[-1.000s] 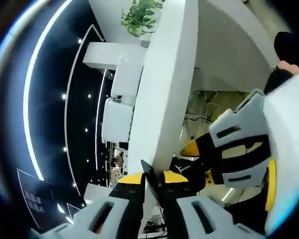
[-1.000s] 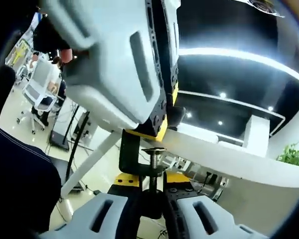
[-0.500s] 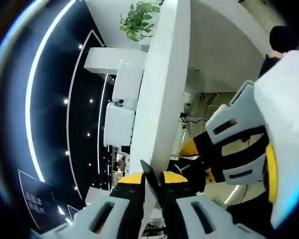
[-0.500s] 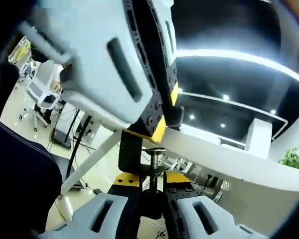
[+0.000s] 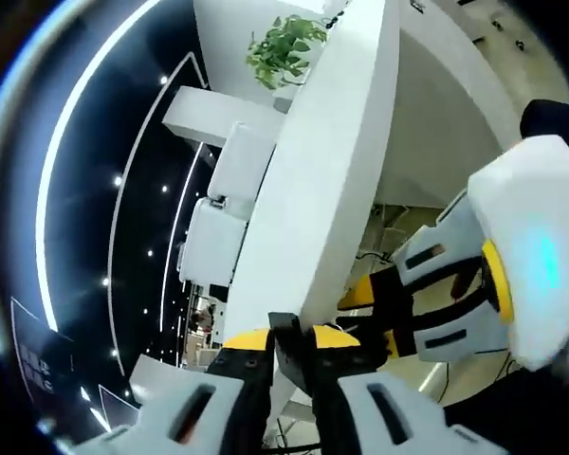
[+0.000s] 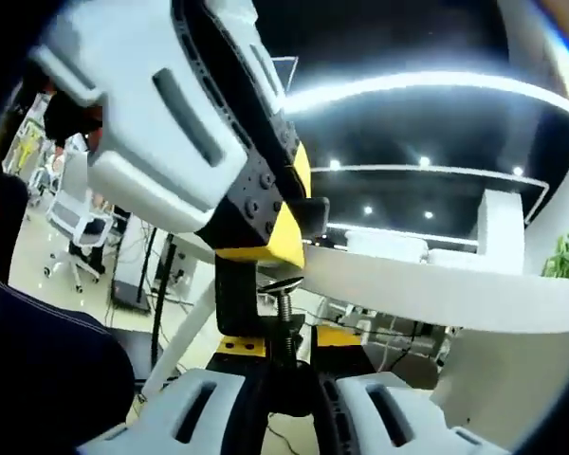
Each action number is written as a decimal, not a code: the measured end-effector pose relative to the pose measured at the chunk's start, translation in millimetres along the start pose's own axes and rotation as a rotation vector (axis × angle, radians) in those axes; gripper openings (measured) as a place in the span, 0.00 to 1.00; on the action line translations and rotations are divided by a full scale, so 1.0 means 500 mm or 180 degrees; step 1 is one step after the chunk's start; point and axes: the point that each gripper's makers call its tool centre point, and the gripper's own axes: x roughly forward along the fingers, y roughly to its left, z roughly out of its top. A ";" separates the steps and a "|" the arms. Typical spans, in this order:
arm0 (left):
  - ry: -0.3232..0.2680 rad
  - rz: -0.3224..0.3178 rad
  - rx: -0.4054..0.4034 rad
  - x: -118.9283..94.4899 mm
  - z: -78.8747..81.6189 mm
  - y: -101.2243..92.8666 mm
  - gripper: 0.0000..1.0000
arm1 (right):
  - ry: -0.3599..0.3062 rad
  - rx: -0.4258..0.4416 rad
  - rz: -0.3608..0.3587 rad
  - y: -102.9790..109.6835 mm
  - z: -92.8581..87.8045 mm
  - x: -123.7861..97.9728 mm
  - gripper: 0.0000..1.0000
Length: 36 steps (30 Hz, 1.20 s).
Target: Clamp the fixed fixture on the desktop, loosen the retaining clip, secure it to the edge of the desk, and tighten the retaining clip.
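- Left hand-held gripper (image 5: pixel 292 353), 6 o'clock: jaws pinched on black fixture (image 5: pixel 286 343) at worktop (image 5: pixel 313 199) edge.
- Right hand-held gripper (image 6: pixel 286 355) clamped on fixture's screw (image 6: pixel 285 313).
- Plant (image 5: pixel 286 47) at 12; no readable writing.

Dark ceiling (image 6: pixel 436 133) with light strips, green plant (image 5: pixel 284 47).

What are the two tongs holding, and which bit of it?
Both hold the black clamp on the desk edge. The right tongs grip its screw from below; the left tongs pinch its upper part.
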 end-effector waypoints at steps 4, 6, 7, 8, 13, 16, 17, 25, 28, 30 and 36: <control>-0.0105 -0.0042 -0.0041 -0.007 0.005 -0.004 0.15 | -0.0012 0.0043 0.0110 -0.001 -0.002 -0.001 0.10; -0.0153 -0.0071 -0.0063 -0.010 0.008 -0.004 0.15 | -0.0016 0.0082 0.0131 -0.001 -0.001 -0.002 0.10; -0.0169 -0.0094 -0.0057 -0.012 0.009 -0.005 0.15 | -0.0010 0.0079 0.0130 0.000 -0.001 -0.002 0.10; -0.0196 -0.0105 -0.0075 -0.013 0.010 -0.005 0.15 | -0.0007 0.0080 0.0132 -0.001 0.000 -0.003 0.10; -0.0268 -0.0178 -0.0144 -0.015 0.013 -0.007 0.15 | -0.0005 0.0063 0.0150 0.001 0.001 -0.009 0.10; -0.0268 -0.0166 -0.0123 -0.016 0.014 -0.008 0.14 | 0.0001 0.0097 0.0153 0.002 0.001 -0.011 0.10; -0.0267 -0.0174 -0.0059 -0.019 0.014 -0.010 0.14 | 0.0007 0.0101 0.0151 0.002 0.000 -0.012 0.10; -0.0281 -0.0151 0.0119 -0.028 0.015 -0.011 0.12 | 0.0002 0.0028 0.0100 0.001 0.002 -0.014 0.10; -0.0358 -0.0146 0.0056 -0.038 0.015 -0.009 0.10 | -0.0009 0.0113 0.0103 0.003 0.005 -0.015 0.10; -0.0377 -0.0127 0.0052 -0.045 0.013 -0.007 0.09 | -0.0019 0.0181 0.0139 0.009 0.008 -0.015 0.10; -0.0439 -0.0106 -0.0016 -0.058 0.007 0.000 0.07 | -0.0022 0.0248 0.0147 0.012 0.012 -0.009 0.10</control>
